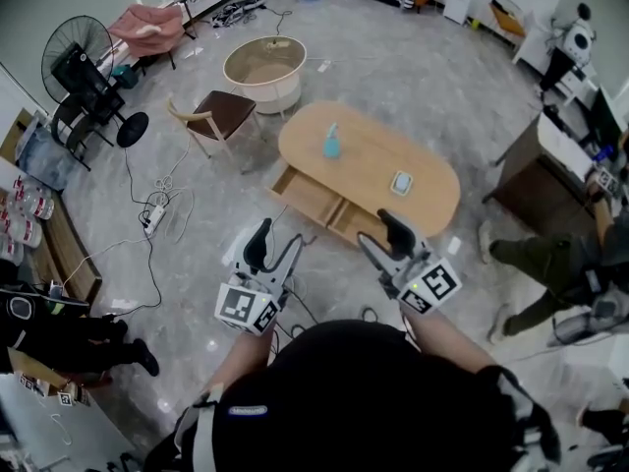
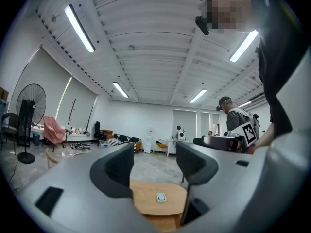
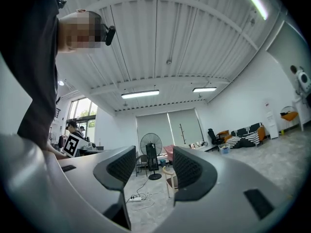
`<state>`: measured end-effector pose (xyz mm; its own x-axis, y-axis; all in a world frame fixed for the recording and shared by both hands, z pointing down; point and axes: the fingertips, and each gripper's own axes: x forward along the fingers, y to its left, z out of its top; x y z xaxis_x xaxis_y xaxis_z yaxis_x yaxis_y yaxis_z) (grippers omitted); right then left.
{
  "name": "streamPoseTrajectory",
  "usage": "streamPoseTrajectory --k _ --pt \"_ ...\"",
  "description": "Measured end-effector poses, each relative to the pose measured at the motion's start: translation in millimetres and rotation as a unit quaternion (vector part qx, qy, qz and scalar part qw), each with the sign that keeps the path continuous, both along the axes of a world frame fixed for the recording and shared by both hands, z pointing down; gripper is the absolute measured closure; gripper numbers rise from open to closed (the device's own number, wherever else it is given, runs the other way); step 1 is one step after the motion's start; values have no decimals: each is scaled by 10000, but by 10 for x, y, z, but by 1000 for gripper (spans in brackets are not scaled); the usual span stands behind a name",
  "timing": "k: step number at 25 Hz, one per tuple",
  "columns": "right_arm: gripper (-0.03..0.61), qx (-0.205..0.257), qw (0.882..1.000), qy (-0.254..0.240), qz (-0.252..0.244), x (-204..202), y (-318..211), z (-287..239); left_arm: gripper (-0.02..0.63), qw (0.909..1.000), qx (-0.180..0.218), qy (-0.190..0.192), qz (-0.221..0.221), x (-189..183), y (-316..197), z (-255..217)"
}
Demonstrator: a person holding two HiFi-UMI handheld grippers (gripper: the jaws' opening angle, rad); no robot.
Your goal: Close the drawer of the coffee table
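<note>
Drawer (image 1: 307,195) stands pulled out of the table (image 1: 432,180), on the floor ahead of both grippers and well apart from them.

The left gripper's (image 1: 275,244) fingers (image 2: 119,166) are spread wide with nothing between them. In the left gripper view its (image 2: 155,164) gap frames only the far table top (image 2: 146,198) and a small pale box (image 2: 161,197) lying on it. The right gripper's (image 1: 381,239) fingers (image 3: 121,165) are likewise released and hold nothing. In the right gripper view its (image 3: 153,166) gap frames bare floor, a power strip (image 3: 135,198) and a standing fan (image 3: 151,152) far off. Both grippers are held about level in front of the person's chest, side by side and apart, each with its marker cube toward the body.

Beyond them, the drawer sticks out from the table's near long side, toward the lower left of the head view, with its open top showing. Its long axis runs along that edge, from upper left to lower right, as does the oval table top's own. Whether it is one drawer or two side by side I cannot tell. On the top stand a blue bottle (image 1: 332,143) near the far left end and the pale box (image 1: 401,182) nearer the right. A chair (image 1: 221,114) stands past the table's left end.
</note>
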<state>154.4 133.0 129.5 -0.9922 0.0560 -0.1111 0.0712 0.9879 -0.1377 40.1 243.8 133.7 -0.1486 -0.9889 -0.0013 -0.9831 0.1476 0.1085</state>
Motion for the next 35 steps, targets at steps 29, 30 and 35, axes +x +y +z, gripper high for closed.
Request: streamPoseTrajectory --k 29,30,35 --pt "367 -79 9918 83 1271 -85 196 305 359 9991 27 -16 428 -530 223 371" --pt "367 -72 9906 105 1362 -91 193 329 359 9990 14 -11 440 -586 219 411" --pt "367 -61 9850 193 1714 19 63 380 359 9993 37 -88 351 -713 86 480"
